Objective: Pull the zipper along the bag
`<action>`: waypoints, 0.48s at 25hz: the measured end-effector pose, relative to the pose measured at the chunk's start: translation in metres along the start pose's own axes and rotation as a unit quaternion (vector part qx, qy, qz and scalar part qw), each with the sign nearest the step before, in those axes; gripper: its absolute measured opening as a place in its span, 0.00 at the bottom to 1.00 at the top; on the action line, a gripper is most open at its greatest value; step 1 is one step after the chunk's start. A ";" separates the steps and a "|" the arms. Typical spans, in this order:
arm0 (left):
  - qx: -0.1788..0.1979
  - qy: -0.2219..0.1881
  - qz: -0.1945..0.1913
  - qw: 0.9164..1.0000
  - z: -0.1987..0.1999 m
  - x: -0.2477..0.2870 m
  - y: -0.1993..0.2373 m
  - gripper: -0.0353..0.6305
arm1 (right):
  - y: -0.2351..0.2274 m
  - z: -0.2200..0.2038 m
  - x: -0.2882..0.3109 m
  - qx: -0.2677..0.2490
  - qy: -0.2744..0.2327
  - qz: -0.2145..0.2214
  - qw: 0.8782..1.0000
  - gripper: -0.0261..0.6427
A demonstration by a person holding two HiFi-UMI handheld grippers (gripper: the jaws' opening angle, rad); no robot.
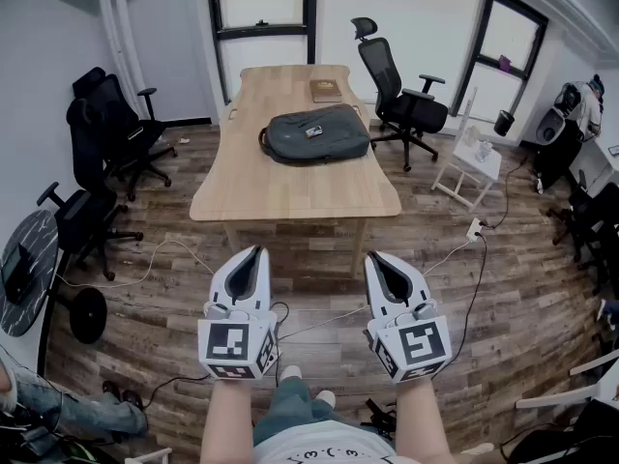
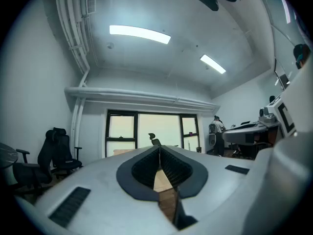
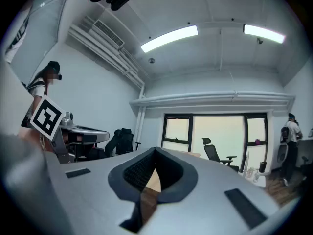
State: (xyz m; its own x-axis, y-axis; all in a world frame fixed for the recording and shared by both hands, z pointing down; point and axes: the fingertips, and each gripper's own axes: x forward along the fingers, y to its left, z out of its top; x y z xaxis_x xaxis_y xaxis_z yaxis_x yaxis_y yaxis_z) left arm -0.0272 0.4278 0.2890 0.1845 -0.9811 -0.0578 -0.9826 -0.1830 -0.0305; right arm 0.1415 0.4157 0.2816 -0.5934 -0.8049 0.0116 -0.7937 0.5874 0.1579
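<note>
Grey bag (image 1: 317,134) sits on the far half of the table (image 1: 280,196), well away from the left claw (image 1: 255,252) and right claw (image 1: 375,258), both closed on nothing. Looks soft and floppy, so I'd pin the fabric with one and pinch the zipper pull with the other.

bag (image 1: 316,134) zipper too small to see (far off), person's legs (image 1: 87,416) cropped left
</note>
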 end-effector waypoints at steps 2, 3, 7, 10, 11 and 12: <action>0.001 0.000 0.001 1.000 0.001 -0.001 -0.004 0.08 | -0.001 -0.001 -0.004 0.000 -0.002 0.001 1.000 0.12; 0.002 0.000 0.001 1.000 0.001 -0.002 -0.006 0.08 | -0.001 -0.001 -0.006 -0.001 -0.003 0.002 1.000 0.12; 0.002 0.000 0.001 1.000 0.000 -0.007 -0.012 0.08 | -0.002 -0.004 -0.015 -0.008 -0.001 0.000 1.000 0.12; 0.003 -0.003 0.001 1.000 0.002 -0.007 -0.017 0.08 | -0.005 -0.003 -0.019 -0.012 -0.008 0.000 1.000 0.12; 0.003 -0.003 0.000 1.000 0.002 -0.005 -0.019 0.08 | -0.007 -0.003 -0.020 -0.007 -0.012 0.000 1.000 0.12; 0.004 -0.003 -0.002 1.000 0.001 -0.003 -0.022 0.08 | -0.010 -0.003 -0.020 0.000 -0.015 0.000 1.000 0.12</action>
State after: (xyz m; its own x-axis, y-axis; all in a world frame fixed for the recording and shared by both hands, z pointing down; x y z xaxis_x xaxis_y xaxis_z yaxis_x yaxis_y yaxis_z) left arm -0.0065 0.4346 0.2888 0.1885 -0.9801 -0.0628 -0.9817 -0.1863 -0.0393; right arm 0.1615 0.4261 0.2825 -0.5980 -0.8013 -0.0187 -0.7931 0.5882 0.1583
